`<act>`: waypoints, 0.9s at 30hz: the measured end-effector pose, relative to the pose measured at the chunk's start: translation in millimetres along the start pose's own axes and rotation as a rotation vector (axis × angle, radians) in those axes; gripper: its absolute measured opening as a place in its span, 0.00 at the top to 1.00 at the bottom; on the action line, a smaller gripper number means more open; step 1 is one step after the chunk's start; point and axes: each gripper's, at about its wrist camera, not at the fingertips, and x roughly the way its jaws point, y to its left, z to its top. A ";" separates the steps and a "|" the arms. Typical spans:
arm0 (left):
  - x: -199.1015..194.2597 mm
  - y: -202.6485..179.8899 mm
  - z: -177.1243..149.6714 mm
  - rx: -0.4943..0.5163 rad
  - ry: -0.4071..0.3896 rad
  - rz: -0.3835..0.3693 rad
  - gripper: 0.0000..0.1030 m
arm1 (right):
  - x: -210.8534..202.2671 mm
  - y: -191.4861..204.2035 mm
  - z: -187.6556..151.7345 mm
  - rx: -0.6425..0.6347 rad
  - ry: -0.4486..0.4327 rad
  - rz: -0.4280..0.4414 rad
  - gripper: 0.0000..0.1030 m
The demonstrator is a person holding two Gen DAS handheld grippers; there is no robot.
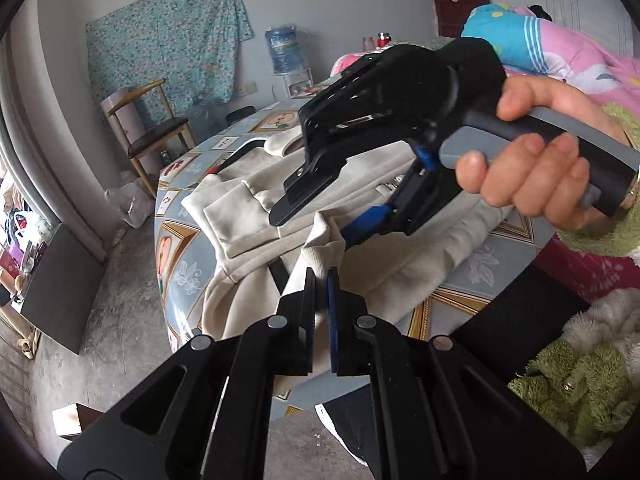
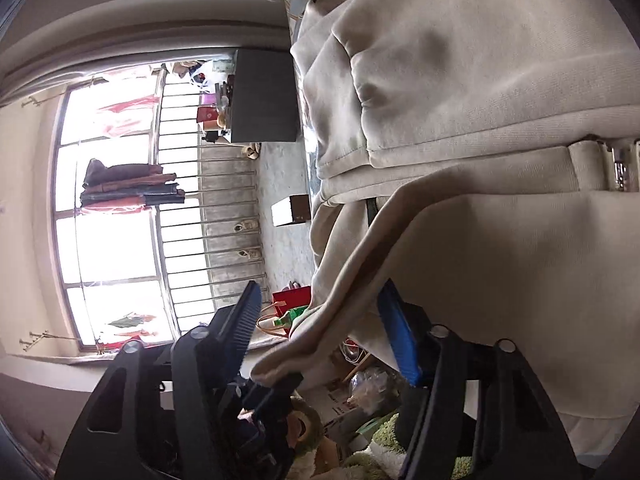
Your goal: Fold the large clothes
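A large cream hooded jacket (image 1: 256, 208) lies spread on a round table (image 1: 180, 240) with a patterned blue cloth. My left gripper (image 1: 322, 276) is shut on a cream cuff (image 1: 320, 248) of the jacket, lifted above the table's near edge. My right gripper (image 1: 316, 216), held in a bare hand, hovers just beyond it with its jaws open around the same sleeve. In the right wrist view the right gripper (image 2: 320, 292) is open, and the cream sleeve (image 2: 352, 280) hangs loosely between its fingers. The jacket (image 2: 480, 100) fills the right of that view.
A wooden chair (image 1: 148, 132) stands left of the table beyond a bare concrete floor (image 1: 112, 300). A water dispenser (image 1: 286, 56) stands behind the table. Pink bedding (image 1: 560, 48) and green plush (image 1: 580, 380) lie at right. A barred window (image 2: 120, 208) shows in the right wrist view.
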 end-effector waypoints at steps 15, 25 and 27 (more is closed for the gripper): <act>32.3 -0.9 -12.8 0.072 0.027 0.102 0.45 | 11.5 6.5 -5.1 -0.021 -0.016 -0.007 0.93; 53.4 14.3 1.4 -0.076 0.029 0.075 0.95 | -58.5 11.4 -22.9 -0.200 -0.199 -0.114 0.67; 57.9 22.6 3.4 -0.143 0.049 0.074 0.95 | -98.9 3.7 -28.4 -0.234 -0.298 -0.169 0.59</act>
